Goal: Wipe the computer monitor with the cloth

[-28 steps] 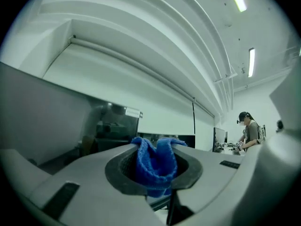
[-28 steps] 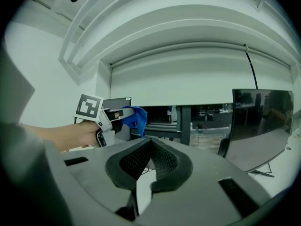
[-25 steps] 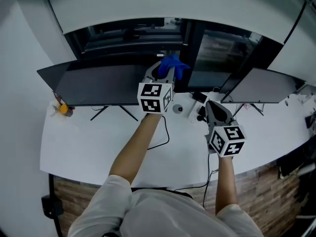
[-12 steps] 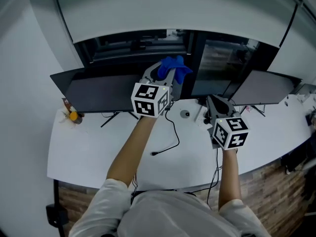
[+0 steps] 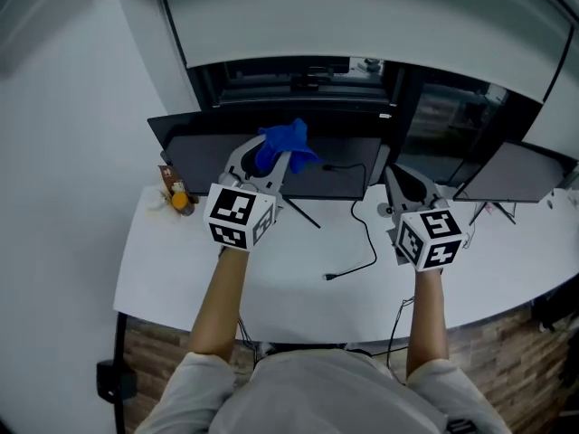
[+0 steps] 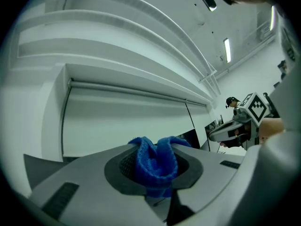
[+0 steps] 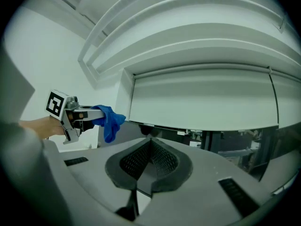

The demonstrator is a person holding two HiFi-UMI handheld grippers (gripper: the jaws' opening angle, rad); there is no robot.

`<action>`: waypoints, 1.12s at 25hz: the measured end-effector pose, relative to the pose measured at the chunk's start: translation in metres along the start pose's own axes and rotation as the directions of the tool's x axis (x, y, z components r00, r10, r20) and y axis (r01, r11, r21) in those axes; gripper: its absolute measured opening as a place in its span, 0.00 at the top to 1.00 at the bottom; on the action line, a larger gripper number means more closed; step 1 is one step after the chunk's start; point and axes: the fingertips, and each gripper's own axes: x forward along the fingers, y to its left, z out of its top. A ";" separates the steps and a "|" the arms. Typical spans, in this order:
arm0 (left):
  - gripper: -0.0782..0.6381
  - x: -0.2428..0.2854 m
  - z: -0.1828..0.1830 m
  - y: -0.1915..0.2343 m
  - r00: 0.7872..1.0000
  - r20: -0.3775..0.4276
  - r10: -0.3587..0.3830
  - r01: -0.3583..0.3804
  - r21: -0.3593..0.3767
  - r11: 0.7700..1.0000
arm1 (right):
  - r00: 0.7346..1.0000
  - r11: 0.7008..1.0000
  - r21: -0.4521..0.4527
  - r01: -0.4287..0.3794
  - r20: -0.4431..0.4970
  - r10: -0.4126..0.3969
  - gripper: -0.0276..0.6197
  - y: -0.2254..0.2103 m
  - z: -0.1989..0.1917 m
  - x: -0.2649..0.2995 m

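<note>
The dark computer monitor stands at the back of the white desk. My left gripper is raised in front of the screen's upper middle, shut on a blue cloth. In the left gripper view the bunched cloth fills the gap between the jaws of that gripper. Whether the cloth touches the screen I cannot tell. My right gripper hovers by the monitor's right end, shut and holding nothing. From there the left gripper and the hanging cloth show at the left.
A second monitor stands at the right. A black cable runs loose across the desk below the screen. Small bottles sit at the desk's left back corner. A window frame is behind the monitors.
The left gripper with the cloth has shifted from the monitor's right end leftward to its middle. The right gripper followed to the left, and the head view has turned left.
</note>
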 end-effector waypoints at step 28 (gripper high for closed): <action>0.76 -0.129 -0.057 0.070 0.985 -0.116 0.130 -0.127 0.039 0.991 | 0.988 0.981 -0.121 -0.150 -0.059 0.144 0.94 0.130 -0.008 0.047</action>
